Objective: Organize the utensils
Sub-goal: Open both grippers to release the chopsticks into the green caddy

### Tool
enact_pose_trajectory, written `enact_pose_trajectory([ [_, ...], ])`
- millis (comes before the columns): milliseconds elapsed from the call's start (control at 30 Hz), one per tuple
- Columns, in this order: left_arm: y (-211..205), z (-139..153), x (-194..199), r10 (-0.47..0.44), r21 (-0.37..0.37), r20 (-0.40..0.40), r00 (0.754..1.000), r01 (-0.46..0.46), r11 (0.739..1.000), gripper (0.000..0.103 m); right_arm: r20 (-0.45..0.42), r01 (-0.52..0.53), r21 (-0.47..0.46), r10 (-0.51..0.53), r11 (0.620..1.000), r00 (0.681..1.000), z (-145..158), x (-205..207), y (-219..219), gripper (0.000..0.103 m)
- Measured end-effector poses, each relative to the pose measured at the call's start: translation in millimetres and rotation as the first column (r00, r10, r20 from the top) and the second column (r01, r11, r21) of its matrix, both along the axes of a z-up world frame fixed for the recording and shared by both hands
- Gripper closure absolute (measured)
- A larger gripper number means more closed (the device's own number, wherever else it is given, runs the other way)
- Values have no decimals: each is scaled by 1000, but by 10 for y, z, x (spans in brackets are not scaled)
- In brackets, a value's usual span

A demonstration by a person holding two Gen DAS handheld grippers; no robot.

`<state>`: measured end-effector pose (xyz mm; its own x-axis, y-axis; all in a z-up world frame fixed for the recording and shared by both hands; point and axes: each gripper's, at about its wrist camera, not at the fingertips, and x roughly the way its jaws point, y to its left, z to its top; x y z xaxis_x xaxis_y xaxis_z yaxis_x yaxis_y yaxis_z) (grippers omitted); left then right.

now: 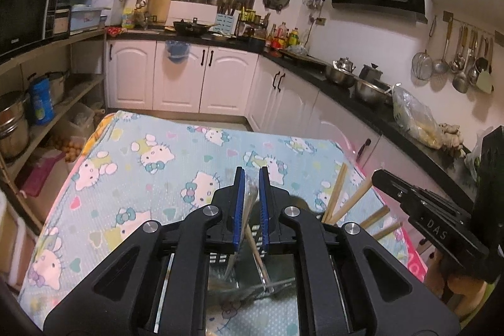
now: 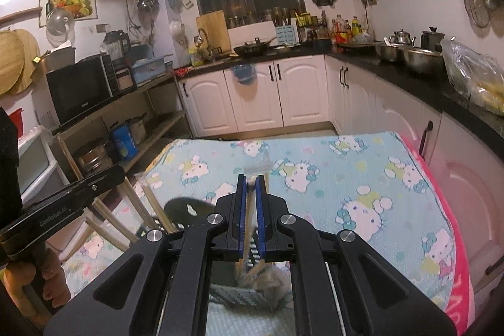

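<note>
We hold two black two-finger grippers with blue pads over a worktop covered in a pale blue cat-print cloth (image 1: 132, 175). The left gripper (image 1: 252, 178) has its jaws clenched on a thin utensil wrapped in clear crinkled plastic (image 1: 251, 194); a slim pale wooden stick shows through the wrap, slanting down below the pads, though we cannot tell exactly what kind of utensil it is. The right gripper (image 2: 251, 183) has its jaws closed on a pair of light wooden chopsticks (image 2: 249, 207), whose pale rounded tips poke out just past the pads while the lower ends run down into a black perforated plastic utensil holder (image 2: 186, 208) standing on the cloth beneath both tools. More plain tan wooden chopsticks (image 1: 338, 194) lean out of that holder at loose angles, fanning toward the pink edge of the cloth. In the left wrist view the right gripper's dark body sits just beside these leaning sticks. Crumpled clear wrapping (image 2: 271, 279) lies in the holder below the right jaws, blurred.
</note>
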<state>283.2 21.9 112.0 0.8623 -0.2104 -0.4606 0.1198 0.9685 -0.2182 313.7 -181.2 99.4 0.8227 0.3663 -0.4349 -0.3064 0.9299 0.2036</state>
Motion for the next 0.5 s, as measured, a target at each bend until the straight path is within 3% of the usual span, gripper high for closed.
enact_pose_trajectory([
  [267,5,-69,-110,-1,-4,-27,1000,0,1000,79,-31,-9,-7,9,1000,999,-54,-118,-67,95],
  [500,39,-111,-221,5,-19,-39,999,-5,1000,71,-26,-15,-23,14,1000,1000,-35,-241,-97,86],
])
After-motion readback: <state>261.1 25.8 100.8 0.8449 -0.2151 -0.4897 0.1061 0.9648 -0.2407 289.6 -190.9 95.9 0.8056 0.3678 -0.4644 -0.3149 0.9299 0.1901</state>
